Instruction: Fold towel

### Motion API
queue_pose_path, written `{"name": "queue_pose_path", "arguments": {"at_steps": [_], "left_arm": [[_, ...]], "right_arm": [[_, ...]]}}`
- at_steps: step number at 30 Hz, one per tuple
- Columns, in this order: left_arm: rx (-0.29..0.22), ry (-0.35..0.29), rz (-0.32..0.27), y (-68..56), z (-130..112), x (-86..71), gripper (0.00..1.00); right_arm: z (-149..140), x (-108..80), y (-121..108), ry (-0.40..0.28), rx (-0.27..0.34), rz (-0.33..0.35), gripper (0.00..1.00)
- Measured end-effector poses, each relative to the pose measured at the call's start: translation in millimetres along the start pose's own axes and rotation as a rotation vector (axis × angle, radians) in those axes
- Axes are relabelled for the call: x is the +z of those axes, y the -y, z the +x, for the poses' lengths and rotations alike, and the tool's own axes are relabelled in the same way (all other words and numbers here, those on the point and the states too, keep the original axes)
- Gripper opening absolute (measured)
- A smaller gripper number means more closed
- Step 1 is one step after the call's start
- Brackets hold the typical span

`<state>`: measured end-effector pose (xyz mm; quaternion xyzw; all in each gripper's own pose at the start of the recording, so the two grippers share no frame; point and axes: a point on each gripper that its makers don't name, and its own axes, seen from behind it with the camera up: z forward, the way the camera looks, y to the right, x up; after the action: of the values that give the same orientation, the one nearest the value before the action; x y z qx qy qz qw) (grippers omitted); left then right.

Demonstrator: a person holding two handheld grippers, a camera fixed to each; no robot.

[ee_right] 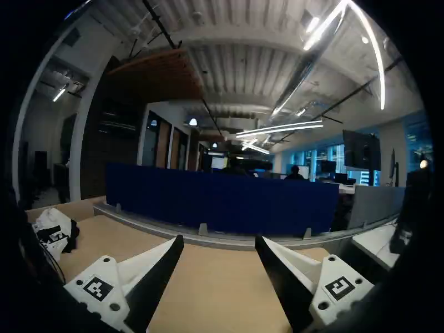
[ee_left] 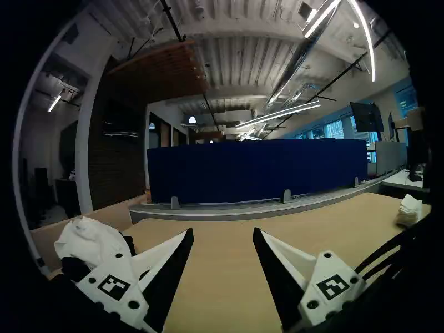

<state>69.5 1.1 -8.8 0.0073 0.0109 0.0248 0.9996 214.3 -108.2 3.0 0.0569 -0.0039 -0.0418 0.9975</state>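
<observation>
**Towel waits off to the left, both claws open**

A long blue wall [ee_left: 255,169] stands across the far side of the scene. In front of it lies a wide, pale wood worktop [ee_left: 222,277].

The towel [ee_left: 91,241] sits on the near left part of the worktop. It is white and bunched up in a soft lump, so I cannot tell which way its long side runs. Something dark is tucked against it, but I cannot tell what. In the right gripper view, the same white lump [ee_right: 53,230] sits far off to the left. A small white heap [ee_left: 409,210] lies at the far right of the worktop; I cannot tell what it is.

The left claw [ee_left: 222,232] has its two fingers wide apart and holds nothing. The towel is just beside its left finger, not between the fingers. The right claw [ee_right: 218,238] is spread apart too, over bare wood, well apart from the towel.

I think the left claw is nearer. It needs to swing left to reach the towel.
</observation>
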Motion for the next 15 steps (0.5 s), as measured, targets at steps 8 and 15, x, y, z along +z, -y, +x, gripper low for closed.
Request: {"name": "queue_pose_path", "arguments": {"at_steps": [8,15], "left_arm": [[-0.022,-0.013,0.014,13.1,-22,3.0,0.79],[-0.037,-0.011,0.015,3.9,-41,-2.1,0.79]], "right_arm": [[-11,-0.9,2,-0.013,-0.004,0.005,1.0],[-21,1.5,8,-0.015,-0.012,0.014,1.0]]}}
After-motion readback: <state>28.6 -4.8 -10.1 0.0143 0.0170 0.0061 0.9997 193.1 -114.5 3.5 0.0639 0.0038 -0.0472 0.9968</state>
